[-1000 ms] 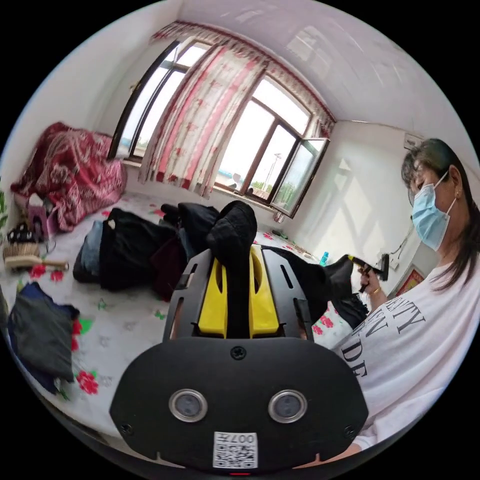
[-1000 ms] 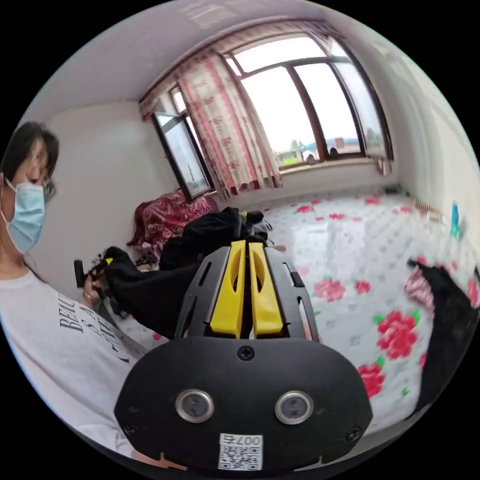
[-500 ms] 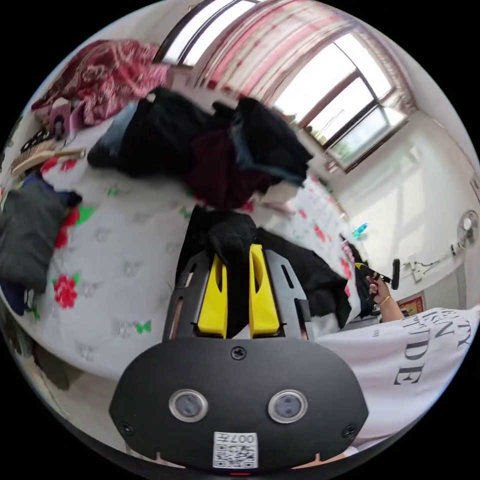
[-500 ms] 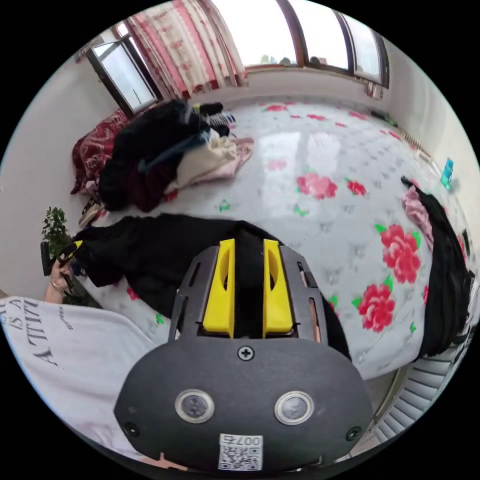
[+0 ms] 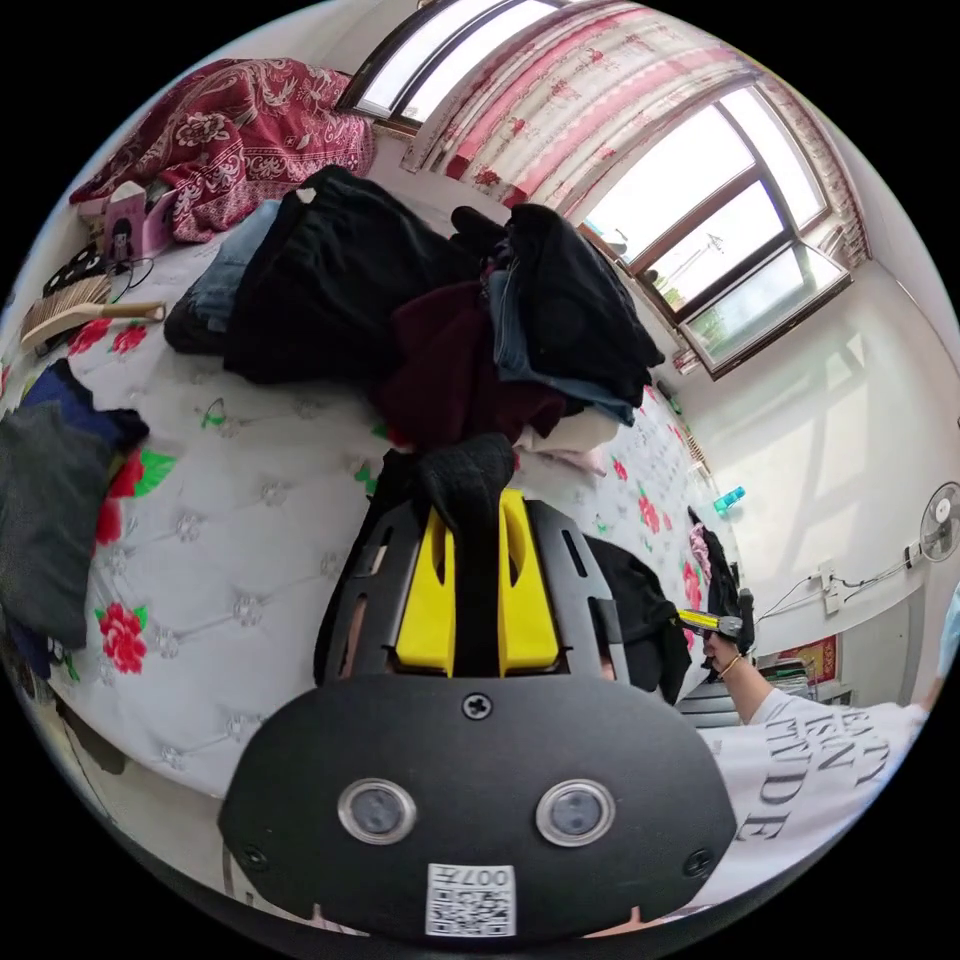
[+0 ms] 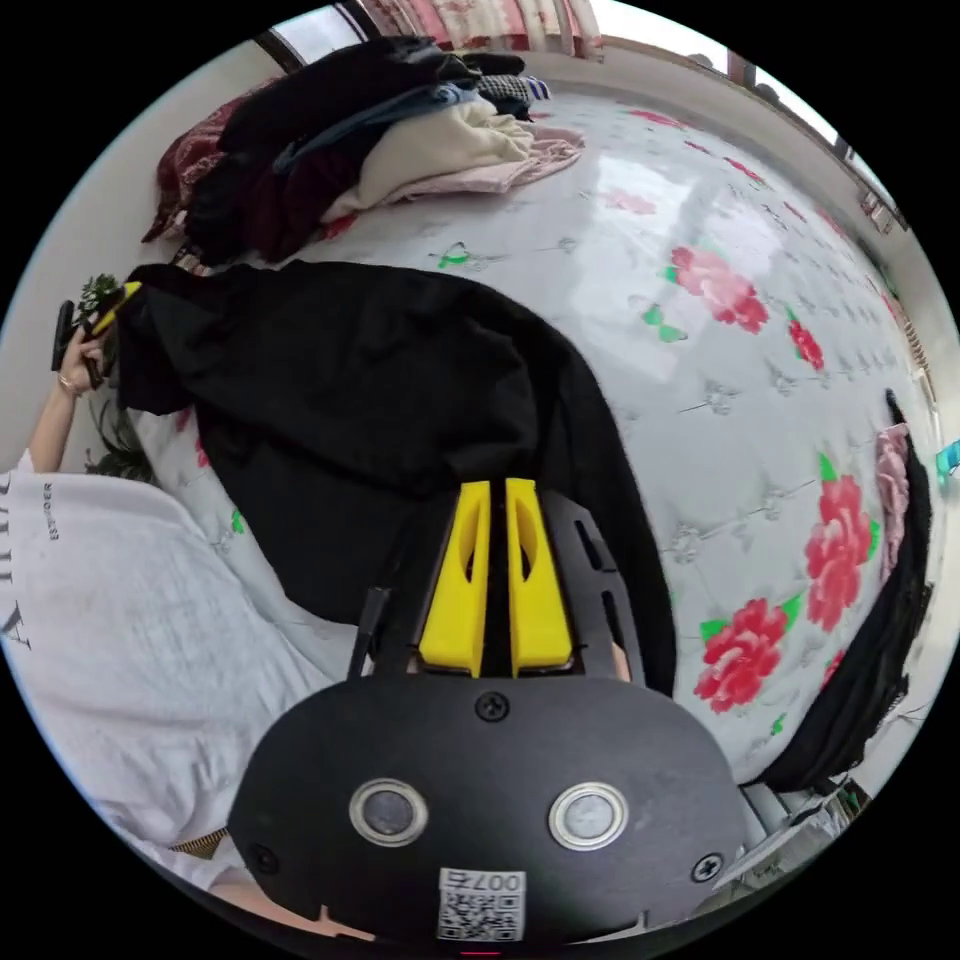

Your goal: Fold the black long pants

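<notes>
Black long pants (image 6: 370, 400) lie spread across the flower-printed bed cover (image 6: 740, 340), stretched between your two grippers. At the far left of the right gripper view, your left gripper (image 6: 110, 305) holds one end of the cloth at the bed's edge, your hand (image 6: 72, 368) around its handle, above your white printed shirt (image 6: 110, 620). Toward the middle of that view, your right gripper (image 6: 495, 500) sits low over the fabric, its yellow jaws nearly together with a thin fold of the black cloth clamped between them. At the top lies a heap of clothes (image 6: 370, 130); at the far right, another dark garment (image 6: 880, 640) hangs over the bed's edge.

In the left gripper view, a folded dark garment (image 5: 50, 520) lies at the left, with a brush (image 5: 75, 312) above it near a red patterned blanket (image 5: 230, 130). At centre, your left gripper (image 5: 478, 500) has its yellow jaws clenched on a bunched wad of the pants (image 5: 470, 480), which stands up above the jaw tips. Behind it rises the heap of clothes (image 5: 430, 310), under the curtained window (image 5: 700, 220). At the right, your right gripper (image 5: 705, 622) shows small beside the pants' far end (image 5: 640, 620).
</notes>
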